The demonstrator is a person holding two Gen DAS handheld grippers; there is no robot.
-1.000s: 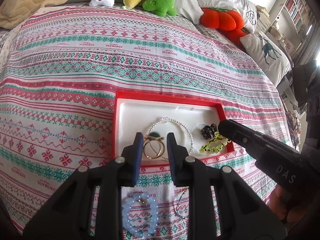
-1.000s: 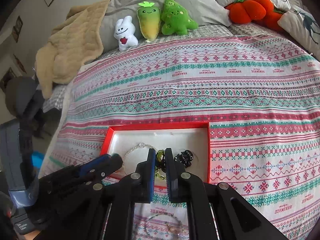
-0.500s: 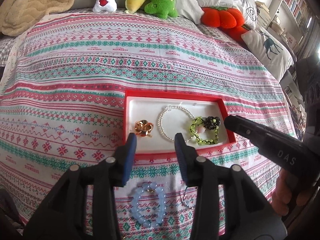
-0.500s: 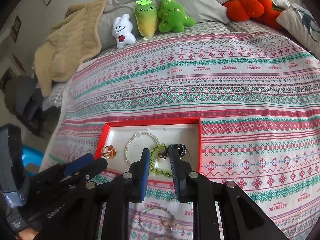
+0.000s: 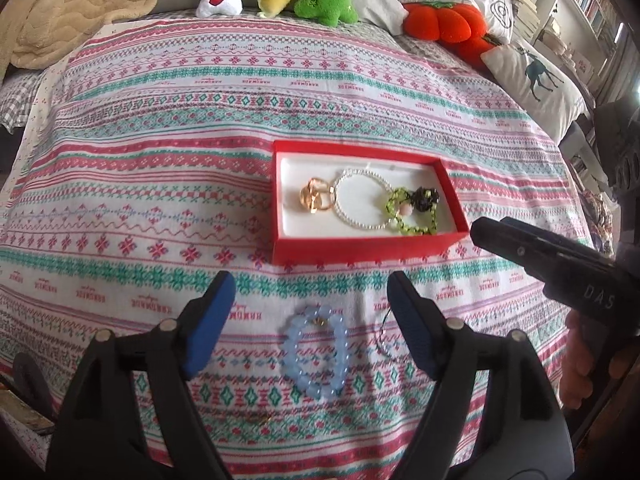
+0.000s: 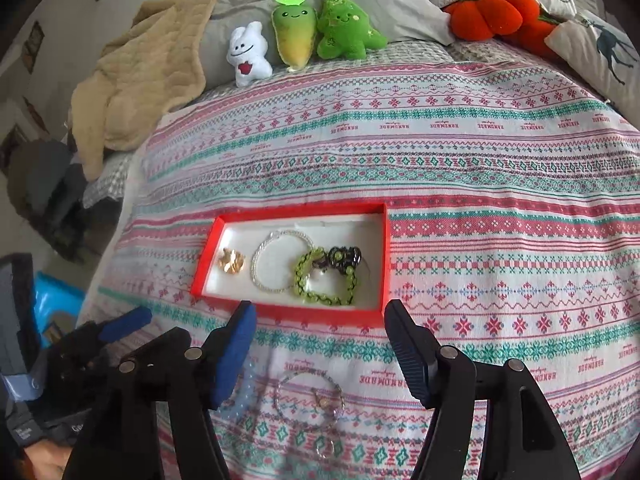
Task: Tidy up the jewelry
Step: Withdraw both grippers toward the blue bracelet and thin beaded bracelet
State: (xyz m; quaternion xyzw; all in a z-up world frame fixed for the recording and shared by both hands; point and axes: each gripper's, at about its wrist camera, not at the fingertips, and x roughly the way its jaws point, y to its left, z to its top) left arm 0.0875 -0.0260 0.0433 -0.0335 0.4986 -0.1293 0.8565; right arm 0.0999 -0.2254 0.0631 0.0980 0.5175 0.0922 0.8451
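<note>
Jewelry box (image 5: 362, 246), blue bracelet (image 5: 316, 354) unobstructed only left view

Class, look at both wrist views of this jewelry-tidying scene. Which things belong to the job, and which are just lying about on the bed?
Belongs to the job:
red tray
gold rings
white bead bracelet
green bead bracelet
black hair clip
blue bead bracelet, on the bedspread
thin charm bracelet, on the bedspread

Just lying about:
white plush
carrot plush
green tree plush
orange pumpkin cushion
beige blanket
</note>
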